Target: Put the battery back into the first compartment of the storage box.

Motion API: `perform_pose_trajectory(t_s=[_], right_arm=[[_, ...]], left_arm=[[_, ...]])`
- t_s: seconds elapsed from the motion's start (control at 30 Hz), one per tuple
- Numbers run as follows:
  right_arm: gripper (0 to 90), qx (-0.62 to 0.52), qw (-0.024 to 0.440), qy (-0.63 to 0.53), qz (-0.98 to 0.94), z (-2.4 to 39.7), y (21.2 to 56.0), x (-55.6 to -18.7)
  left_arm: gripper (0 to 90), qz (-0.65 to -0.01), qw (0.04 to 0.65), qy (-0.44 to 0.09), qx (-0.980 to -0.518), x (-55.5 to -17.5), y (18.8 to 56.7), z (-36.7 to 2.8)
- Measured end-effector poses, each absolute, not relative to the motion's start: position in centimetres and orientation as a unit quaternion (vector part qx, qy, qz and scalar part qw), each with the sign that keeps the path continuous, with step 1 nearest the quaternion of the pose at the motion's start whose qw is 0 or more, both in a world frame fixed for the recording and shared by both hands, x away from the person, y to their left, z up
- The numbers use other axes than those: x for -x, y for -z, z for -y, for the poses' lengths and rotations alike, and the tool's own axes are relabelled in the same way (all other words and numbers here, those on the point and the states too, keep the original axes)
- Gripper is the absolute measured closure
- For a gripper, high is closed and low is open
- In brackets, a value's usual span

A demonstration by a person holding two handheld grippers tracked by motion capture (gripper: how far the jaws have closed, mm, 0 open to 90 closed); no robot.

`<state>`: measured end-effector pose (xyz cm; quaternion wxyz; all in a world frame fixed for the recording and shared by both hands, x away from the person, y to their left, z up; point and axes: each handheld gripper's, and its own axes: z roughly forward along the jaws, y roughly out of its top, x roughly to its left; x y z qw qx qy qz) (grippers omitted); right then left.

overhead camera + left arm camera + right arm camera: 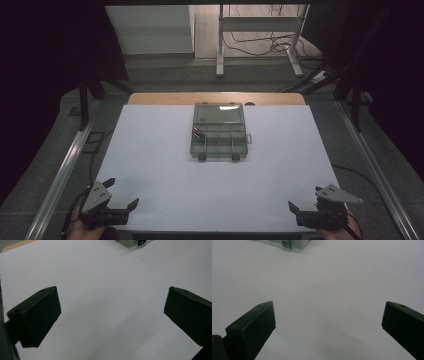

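Observation:
A clear grey plastic compartment box [219,142] lies in the middle of the white mat [160,165], its lid [218,113] folded open toward the far side. Small red items [199,133] rest in its left compartment. My left gripper [121,192] hovers at the mat's near left corner, open, with nothing between its jaws. At the near right corner, my right gripper [305,198] is also open and holds nothing. In the left gripper view the gripper [112,290] spans bare mat, with a box corner [130,242] at the top. The right gripper view shows its gripper [329,304] wide apart and the box edge [292,243] far off.
The wooden table edge [215,98] shows beyond the mat. Metal rails [65,170] run along both sides of the table. A white desk frame [260,35] with cables stands on the floor behind.

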<state>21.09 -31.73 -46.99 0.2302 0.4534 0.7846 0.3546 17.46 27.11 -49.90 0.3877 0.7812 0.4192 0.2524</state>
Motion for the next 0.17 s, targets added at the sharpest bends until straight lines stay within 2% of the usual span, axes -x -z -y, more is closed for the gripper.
perform_pose_trajectory(t_s=[0.17], right_arm=[[0.0,-0.455,0.235,-0.347,-0.786,31.78,47.21,-20.99]], left_arm=[[1.6,-0.421,0.390,-0.251,-0.780,-17.53,49.87,-27.12]])
